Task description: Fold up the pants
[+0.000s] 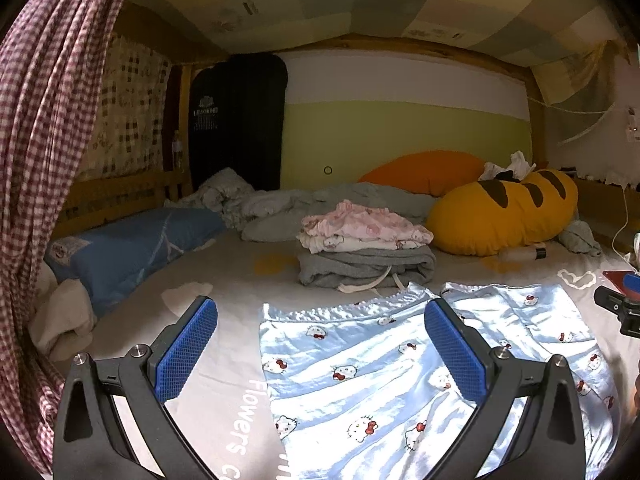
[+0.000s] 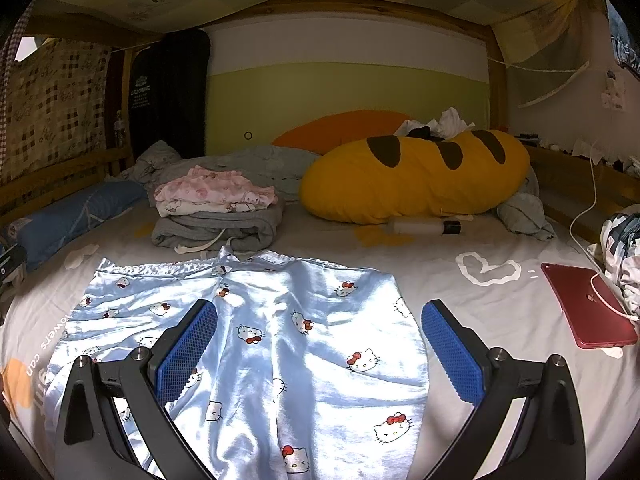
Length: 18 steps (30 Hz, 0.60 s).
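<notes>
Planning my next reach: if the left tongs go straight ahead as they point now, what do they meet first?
Probably the light blue pants spread on the bed, near their waistband. Beyond that lies the folded clothes stack. The left tongs are open; depth is unclear.

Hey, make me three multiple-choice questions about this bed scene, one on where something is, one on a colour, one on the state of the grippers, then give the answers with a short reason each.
1. Where does the red tablet lie?
A. On the sheet, right of the pants
B. On the folded clothes
C. On the yellow pillow

2. What colour are the pants spread on the bed?
A. Grey
B. Light blue with cat faces
C. Pink

3. How are the two grippers?
A. Both shut on the pants
B. One open, one shut
C. Both open, holding nothing

Answers:
1 A: in the right wrist view the tablet rests on the bare sheet, right of the pants, a cable plugged in.
2 B: the satin fabric is pale blue with cat faces.
3 C: the left gripper and right gripper have fingers spread wide over the pants with nothing between them.
</notes>
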Each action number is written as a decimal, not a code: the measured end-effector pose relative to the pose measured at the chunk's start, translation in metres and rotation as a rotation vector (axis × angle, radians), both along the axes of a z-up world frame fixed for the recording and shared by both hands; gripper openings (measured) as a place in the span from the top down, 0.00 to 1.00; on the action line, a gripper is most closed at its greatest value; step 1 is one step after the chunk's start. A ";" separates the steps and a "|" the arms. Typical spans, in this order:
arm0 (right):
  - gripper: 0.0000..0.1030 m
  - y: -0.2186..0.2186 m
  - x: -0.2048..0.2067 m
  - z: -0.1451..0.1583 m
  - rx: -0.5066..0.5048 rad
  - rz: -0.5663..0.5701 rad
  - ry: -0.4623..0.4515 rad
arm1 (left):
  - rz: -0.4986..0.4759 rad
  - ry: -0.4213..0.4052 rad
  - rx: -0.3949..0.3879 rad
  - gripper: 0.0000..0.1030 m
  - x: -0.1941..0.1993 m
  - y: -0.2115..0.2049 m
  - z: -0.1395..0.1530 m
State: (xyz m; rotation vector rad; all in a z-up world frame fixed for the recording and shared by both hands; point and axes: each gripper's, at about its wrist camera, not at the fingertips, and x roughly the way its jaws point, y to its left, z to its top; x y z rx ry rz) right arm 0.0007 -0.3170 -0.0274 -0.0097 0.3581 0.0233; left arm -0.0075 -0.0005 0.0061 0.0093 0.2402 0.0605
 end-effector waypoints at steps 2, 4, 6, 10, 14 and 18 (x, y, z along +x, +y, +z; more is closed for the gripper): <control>0.00 -0.001 0.000 -0.001 0.001 -0.002 0.000 | 0.000 -0.010 0.007 0.00 -0.002 -0.002 0.002; 0.01 -0.001 0.000 0.000 0.002 0.000 0.001 | 0.001 -0.018 0.020 0.00 -0.003 -0.004 0.003; 0.01 -0.001 0.000 0.000 0.003 -0.001 0.001 | -0.001 -0.019 0.024 0.00 -0.004 -0.005 0.004; 0.01 0.000 0.000 -0.001 0.001 0.000 -0.001 | 0.002 -0.017 0.024 0.00 -0.003 -0.004 0.003; 0.00 0.000 0.000 0.000 0.002 0.002 -0.001 | 0.002 -0.022 0.022 0.00 -0.004 -0.004 0.004; 0.01 0.000 -0.001 0.001 0.002 0.001 -0.002 | 0.009 -0.040 0.041 0.00 -0.005 -0.006 0.005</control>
